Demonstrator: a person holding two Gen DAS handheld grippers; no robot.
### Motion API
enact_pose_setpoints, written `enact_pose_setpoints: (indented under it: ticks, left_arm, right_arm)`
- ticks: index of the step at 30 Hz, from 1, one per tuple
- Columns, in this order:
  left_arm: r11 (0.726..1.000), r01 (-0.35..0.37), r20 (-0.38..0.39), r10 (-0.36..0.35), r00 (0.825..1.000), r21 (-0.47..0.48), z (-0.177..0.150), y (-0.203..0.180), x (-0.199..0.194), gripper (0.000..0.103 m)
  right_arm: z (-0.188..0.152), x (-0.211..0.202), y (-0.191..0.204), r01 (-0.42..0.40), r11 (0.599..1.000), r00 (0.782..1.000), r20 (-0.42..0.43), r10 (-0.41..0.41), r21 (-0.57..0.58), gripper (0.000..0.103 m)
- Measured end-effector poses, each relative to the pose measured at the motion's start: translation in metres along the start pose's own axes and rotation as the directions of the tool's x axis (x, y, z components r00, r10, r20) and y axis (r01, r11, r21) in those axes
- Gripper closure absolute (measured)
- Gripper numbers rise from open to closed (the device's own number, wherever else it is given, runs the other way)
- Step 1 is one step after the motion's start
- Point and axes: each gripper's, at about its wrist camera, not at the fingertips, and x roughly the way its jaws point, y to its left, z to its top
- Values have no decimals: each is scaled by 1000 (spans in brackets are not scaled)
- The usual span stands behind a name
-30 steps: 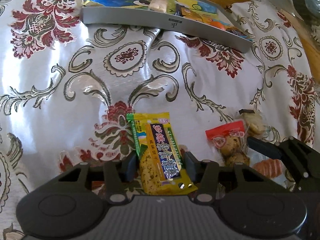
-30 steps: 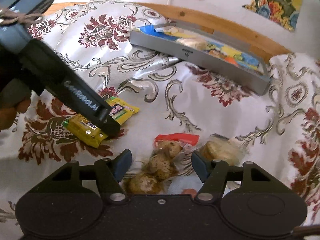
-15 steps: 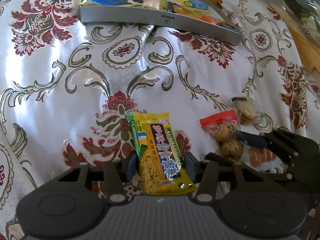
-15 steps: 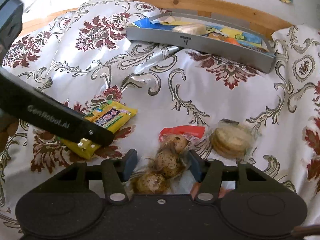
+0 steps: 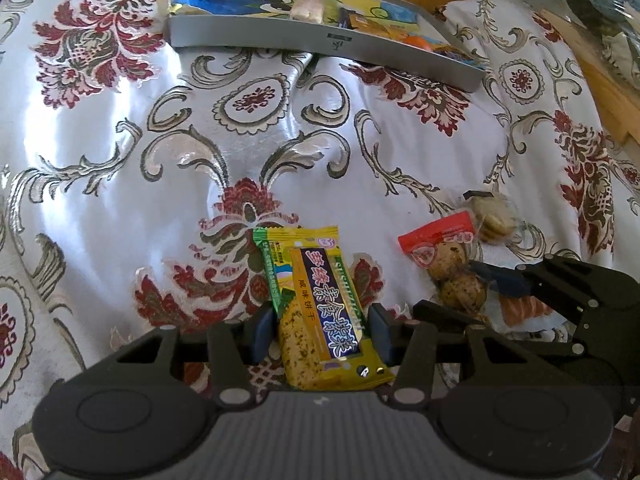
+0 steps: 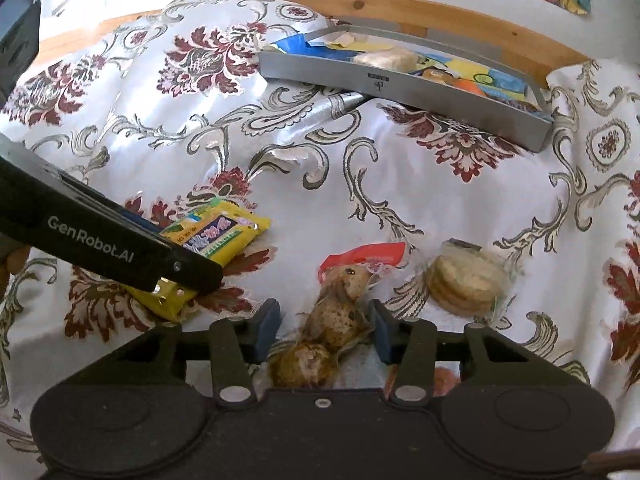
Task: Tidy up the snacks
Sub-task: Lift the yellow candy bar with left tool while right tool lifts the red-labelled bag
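We are looking at a yellow biscuit packet (image 5: 326,312) lying flat on the floral cloth (image 5: 120,184) of the bench, its near end between the two fingers of the left gripper (image 5: 320,334). The blue pads (image 5: 262,330) are sitting at either long side of the packet; whether they are pressing it or only flanking it, we cannot tell. From the right wrist view the same packet (image 6: 224,236) is showing beneath the black body of the left gripper (image 6: 120,248), still resting on the cloth.

Just to the right of it, a clear bag of speckled eggs (image 6: 332,316) with a red top is lying lengthwise between the fingers of the right gripper (image 6: 324,332). These fingers are spread, with a gap visible on the left side of the bag, while the right pad (image 6: 380,330) is sitting close against the wrapper. In the left wrist view the right gripper (image 5: 476,296) is reaching in from the right, its fingers straddling the egg bag (image 5: 448,260).

Just beyond the egg bag, a clear pack of round biscuits (image 6: 466,284) is resting on the cloth. An orange-striped snack (image 5: 524,310) is peeking out under the right gripper.

Well apart, at the far side of the bench, a grey tray (image 6: 400,88) is holding several snack packets. A wooden edge (image 6: 440,12) is running behind it.
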Motion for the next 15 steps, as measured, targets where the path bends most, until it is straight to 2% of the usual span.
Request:
enact_pose_setpoints:
  ticks: [5, 11, 15]
  left_arm:
    - [1000, -19, 3, 19, 1000, 0, -4, -5, -8, 49]
    - [1000, -20, 6, 20, 1000, 9, -12, -8, -17, 50]
    - [1000, -20, 13, 20, 1000, 2, -14, -6, -20, 50]
  right_arm:
    - [1, 0, -4, -18, 999, 999, -43, 19, 33, 49]
    - [-2, -3, 2, -12, 1000, 998, -59, 11, -15, 44]
    - [-3, -4, 5, 1, 999, 999, -42, -3, -35, 50]
